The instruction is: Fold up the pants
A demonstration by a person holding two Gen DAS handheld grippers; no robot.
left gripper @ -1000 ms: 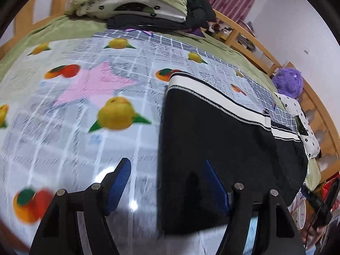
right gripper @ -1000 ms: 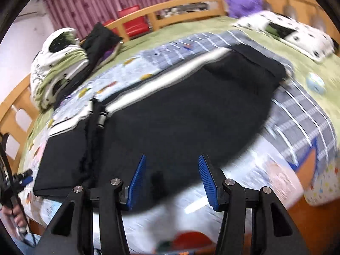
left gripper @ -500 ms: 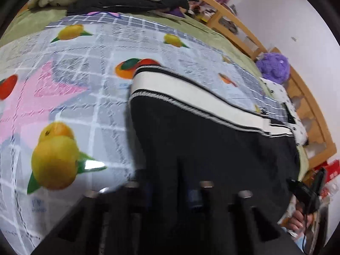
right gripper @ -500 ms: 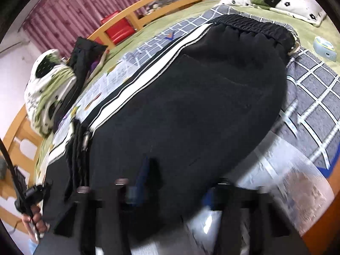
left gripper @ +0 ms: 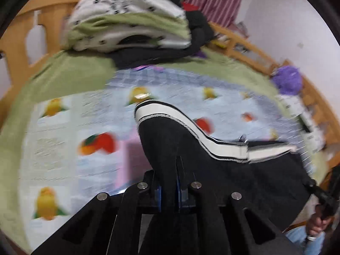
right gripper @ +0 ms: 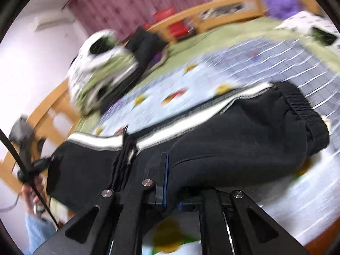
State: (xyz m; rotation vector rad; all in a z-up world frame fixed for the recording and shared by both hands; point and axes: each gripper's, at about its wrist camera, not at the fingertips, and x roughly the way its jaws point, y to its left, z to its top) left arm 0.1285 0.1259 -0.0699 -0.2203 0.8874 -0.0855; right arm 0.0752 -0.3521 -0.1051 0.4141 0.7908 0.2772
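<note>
Black pants (left gripper: 233, 176) with a white side stripe (left gripper: 197, 136) lie on a fruit-print sheet on the bed. My left gripper (left gripper: 169, 193) is shut on the near edge of the pants and lifts the leg end off the sheet. In the right wrist view the pants (right gripper: 244, 138) show their elastic waistband (right gripper: 306, 114) at the right. My right gripper (right gripper: 172, 191) is shut on the near edge of the pants and holds the fabric raised.
A pile of folded bedding and dark clothes (left gripper: 131, 19) sits at the bed's far end, also in the right wrist view (right gripper: 102, 68). A wooden bed rail (left gripper: 244, 44) runs round the mattress. A purple plush toy (left gripper: 286, 80) and spotted pillow (right gripper: 308, 27) lie by it.
Both grippers went from open above the near edge of the pants to shut on the fabric. Both have lifted it, and the views have tilted up toward the room.
</note>
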